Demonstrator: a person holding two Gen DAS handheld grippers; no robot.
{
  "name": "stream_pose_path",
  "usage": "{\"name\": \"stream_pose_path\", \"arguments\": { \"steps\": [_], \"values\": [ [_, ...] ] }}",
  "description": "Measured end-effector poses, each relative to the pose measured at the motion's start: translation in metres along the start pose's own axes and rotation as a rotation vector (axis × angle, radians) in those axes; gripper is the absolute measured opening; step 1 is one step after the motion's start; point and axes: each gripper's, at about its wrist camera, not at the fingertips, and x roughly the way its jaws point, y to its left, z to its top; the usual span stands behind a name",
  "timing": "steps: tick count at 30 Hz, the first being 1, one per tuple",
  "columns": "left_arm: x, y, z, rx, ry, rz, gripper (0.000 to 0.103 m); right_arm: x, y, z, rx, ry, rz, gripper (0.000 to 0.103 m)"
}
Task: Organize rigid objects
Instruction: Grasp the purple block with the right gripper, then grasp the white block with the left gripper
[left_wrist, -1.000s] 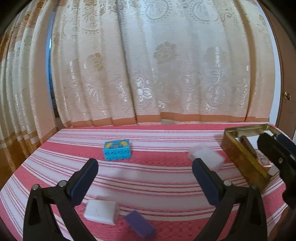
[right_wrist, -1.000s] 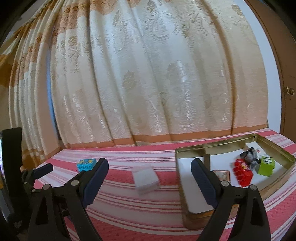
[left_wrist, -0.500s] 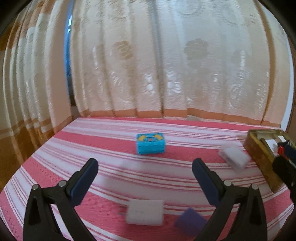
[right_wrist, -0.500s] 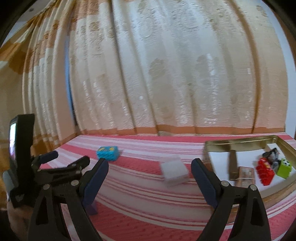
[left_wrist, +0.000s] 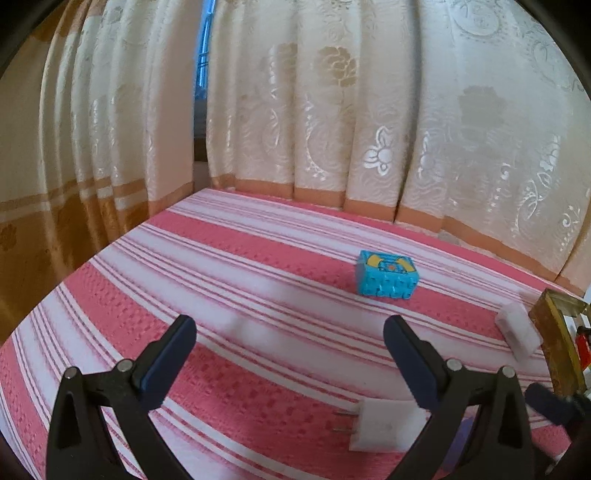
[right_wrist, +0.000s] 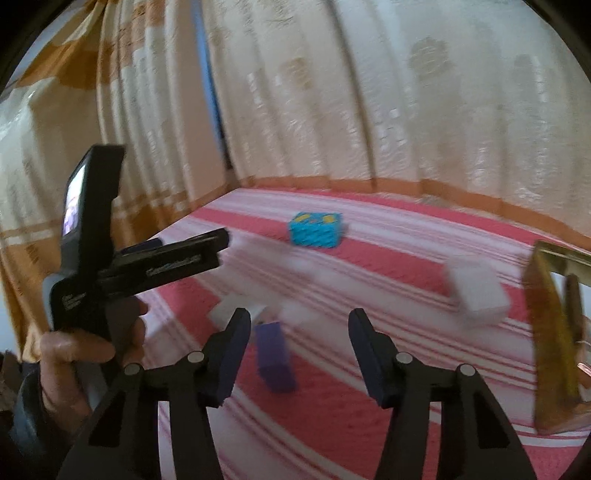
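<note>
The right tongs (right_wrist: 299, 349) are closing with nothing between them and should be squared over the purple block (right_wrist: 275, 360) lying near on the striped table (left_wrist: 258, 280), left of the gold tin (right_wrist: 550, 332), before being pinched. The left tongs (left_wrist: 290, 345) are held wide and empty. Since a second ago both views have been swung left, so the tin is now seen at the right edge.

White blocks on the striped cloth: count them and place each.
2 for certain: a white plug adapter with two prongs beside the left gripper's right finger, and a white block next to the gold tin. Others may be hidden behind the fingers.
</note>
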Motion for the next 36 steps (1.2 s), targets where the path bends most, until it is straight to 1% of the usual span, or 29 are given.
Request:
{"name": "stream_pose_path", "arguments": {
  "steps": [1,3,4,7,8,9,10,11,13,17,19,21,24,27,29,30,32,36],
  "values": [
    [0.000,-0.002,0.000,0.008,0.003,-0.001,0.103,0.005,0.004,0.000,-0.014,0.021,0.009,0.058],
    [0.001,-0.006,-0.001,0.034,0.008,-0.006,0.103,0.017,0.012,0.000,-0.049,0.081,0.006,0.044],
    [0.001,-0.009,-0.002,0.045,0.009,-0.007,0.103,0.023,0.014,-0.001,-0.059,0.111,0.009,0.034],
    [0.002,-0.013,-0.002,0.067,0.018,-0.010,0.103,0.036,0.014,-0.003,-0.057,0.180,0.012,0.034],
    [0.002,-0.013,-0.003,0.071,0.023,-0.011,0.103,0.040,0.013,-0.003,-0.049,0.198,0.014,0.032],
    [0.002,-0.014,-0.003,0.073,0.029,-0.014,0.103,0.041,0.011,-0.004,-0.042,0.206,0.023,0.029],
    [0.002,-0.014,-0.003,0.076,0.033,-0.020,0.103,0.043,0.010,-0.004,-0.036,0.213,0.032,0.023],
    [0.003,-0.015,-0.004,0.079,0.037,-0.028,0.103,0.043,0.008,-0.004,-0.030,0.218,0.035,0.022],
    [0.003,-0.019,-0.005,0.094,0.044,-0.051,0.103,0.043,0.004,-0.004,-0.010,0.220,0.038,0.022],
    [0.002,-0.032,-0.009,0.159,0.058,-0.105,0.103,0.046,-0.005,-0.004,0.034,0.217,0.053,0.022],
    [0.000,-0.039,-0.012,0.194,0.060,-0.125,0.103,0.042,-0.011,-0.004,0.069,0.202,0.045,0.022],
    [0.000,-0.045,-0.014,0.225,0.069,-0.149,0.103,0.036,-0.023,-0.004,0.120,0.167,0.032,0.022],
    [0.002,-0.050,-0.017,0.254,0.103,-0.177,0.103,0.027,-0.037,0.000,0.161,0.102,-0.022,0.022],
    [0.006,-0.053,-0.019,0.264,0.150,-0.220,0.103,0.018,-0.046,0.004,0.159,0.042,-0.094,0.022],
    [0.007,-0.055,-0.022,0.274,0.177,-0.242,0.102,0.015,-0.048,0.006,0.154,0.027,-0.116,0.022],
    [0.008,-0.056,-0.024,0.281,0.192,-0.245,0.100,0.015,-0.049,0.007,0.156,0.026,-0.116,0.022],
    [0.007,-0.059,-0.028,0.297,0.201,-0.227,0.089,0.015,-0.051,0.008,0.159,0.033,-0.108,0.022],
    [0.002,-0.062,-0.035,0.329,0.209,-0.172,0.088,0.014,-0.053,0.008,0.156,0.035,-0.112,0.022]
  ]
}}
